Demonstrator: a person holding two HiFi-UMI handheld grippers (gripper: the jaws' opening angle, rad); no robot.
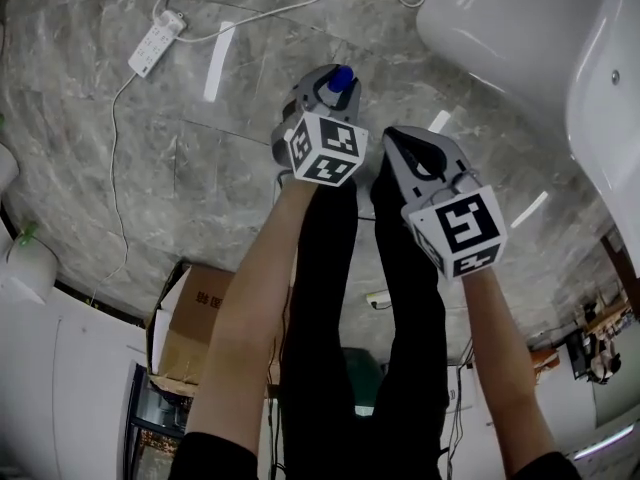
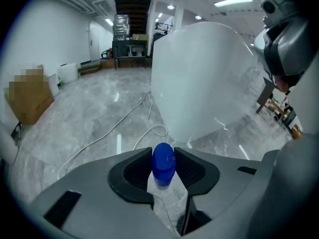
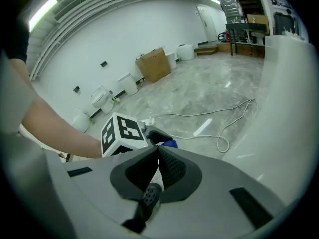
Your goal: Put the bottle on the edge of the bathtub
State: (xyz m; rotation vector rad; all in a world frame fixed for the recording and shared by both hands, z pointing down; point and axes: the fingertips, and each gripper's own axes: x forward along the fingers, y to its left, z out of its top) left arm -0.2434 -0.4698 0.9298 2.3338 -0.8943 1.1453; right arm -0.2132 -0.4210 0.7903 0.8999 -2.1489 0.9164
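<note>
Left gripper view: the left gripper (image 2: 163,154) pinches the bottle (image 2: 163,166) at its blue cap, likely for carrying; the tub (image 2: 204,78) stands ahead, not yet reached. The right gripper (image 3: 155,152) is spare, its jaws together on nothing.

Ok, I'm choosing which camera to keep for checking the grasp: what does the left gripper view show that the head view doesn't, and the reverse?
Only the left gripper view: the left hand-held gripper with its pads clamped on the bottle, the bottle's clear body below the blue cap, and a rack far back in the room. Only the head view: the power strip and the person's forearms. Both: the blue cap, the white bathtub and the white cable on the grey floor.
</note>
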